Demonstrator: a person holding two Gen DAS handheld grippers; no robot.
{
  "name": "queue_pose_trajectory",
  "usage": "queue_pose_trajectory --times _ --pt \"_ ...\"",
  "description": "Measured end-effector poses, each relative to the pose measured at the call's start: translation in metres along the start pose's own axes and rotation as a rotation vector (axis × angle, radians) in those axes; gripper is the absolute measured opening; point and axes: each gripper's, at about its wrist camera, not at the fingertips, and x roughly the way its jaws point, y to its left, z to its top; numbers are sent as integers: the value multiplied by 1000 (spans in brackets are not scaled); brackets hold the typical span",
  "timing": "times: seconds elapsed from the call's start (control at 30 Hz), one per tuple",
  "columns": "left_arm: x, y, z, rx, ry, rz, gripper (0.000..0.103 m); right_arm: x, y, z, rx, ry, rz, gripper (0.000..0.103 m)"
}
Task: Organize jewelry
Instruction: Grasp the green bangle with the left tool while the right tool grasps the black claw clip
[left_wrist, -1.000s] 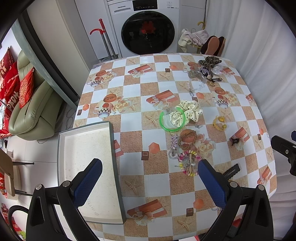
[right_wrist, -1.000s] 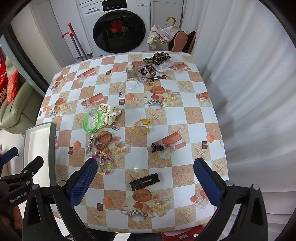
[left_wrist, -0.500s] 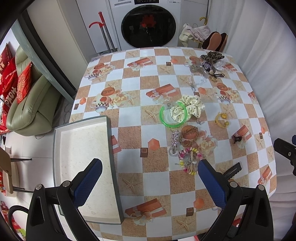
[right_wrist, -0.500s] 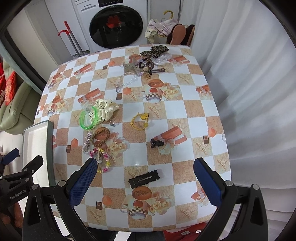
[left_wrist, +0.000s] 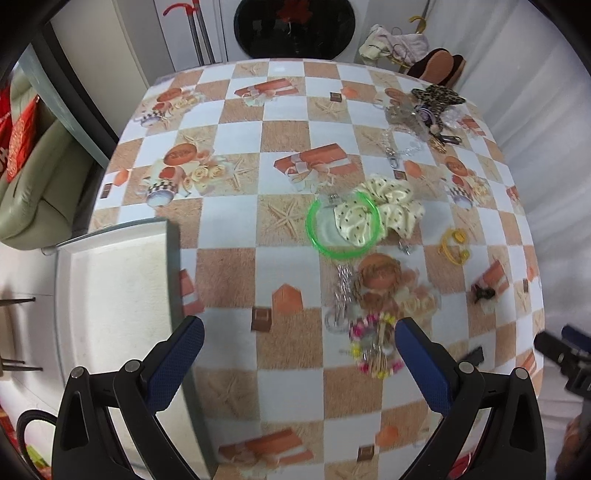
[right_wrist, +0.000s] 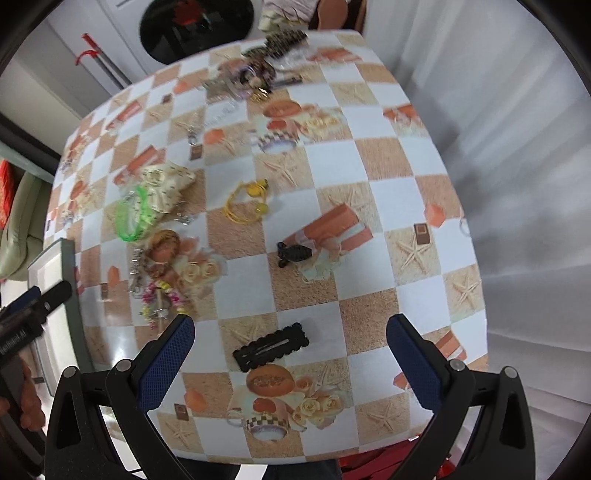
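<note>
Jewelry and hair pieces lie scattered on the checkered tablecloth (left_wrist: 229, 280). A green bangle (left_wrist: 341, 225) touches a cream dotted scrunchie (left_wrist: 384, 206). A colourful bead bracelet (left_wrist: 373, 347) lies just ahead of my left gripper (left_wrist: 299, 354), which is open and empty. A white tray (left_wrist: 114, 295) sits at the table's left edge. A black scalloped hair clip (right_wrist: 271, 347) lies between the fingers of my open, empty right gripper (right_wrist: 290, 354). A yellow hair tie (right_wrist: 249, 201) and a small black claw clip (right_wrist: 293, 253) lie farther out.
A heap of chains, keys and a leopard bow (left_wrist: 432, 107) sits at the table's far right corner. A washing machine (left_wrist: 295, 26) stands behind the table, a green sofa (left_wrist: 33, 177) to the left, a white curtain (right_wrist: 517, 147) to the right.
Both grippers have moved forward and down toward the table. The bead bracelet and the black hair clip now sit closer to the fingers. Nothing has been picked up.
</note>
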Motion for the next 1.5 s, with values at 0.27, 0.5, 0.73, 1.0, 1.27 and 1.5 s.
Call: queue_pose_trajectory --times 0.27,0.5,0.73,1.0,1.27,1.5 --pt "46 5 46 -45 16 -39 92 44 -11 18 38 50 27 103" --pt "89 4 68 -52 69 -80 73 73 -14 26 53 75 32 103" --pt "117 -3 75 -34 103 -94 62 97 -17 37 77 79 23 96" --pt "124 -12 81 2 86 -81 40 114 -15 48 62 59 6 65" --pt "125 -20 80 27 81 -94 12 114 -16 60 37 27 0 38" --pt "113 -13 77 18 62 -119 11 105 -29 66 50 11 40 38"
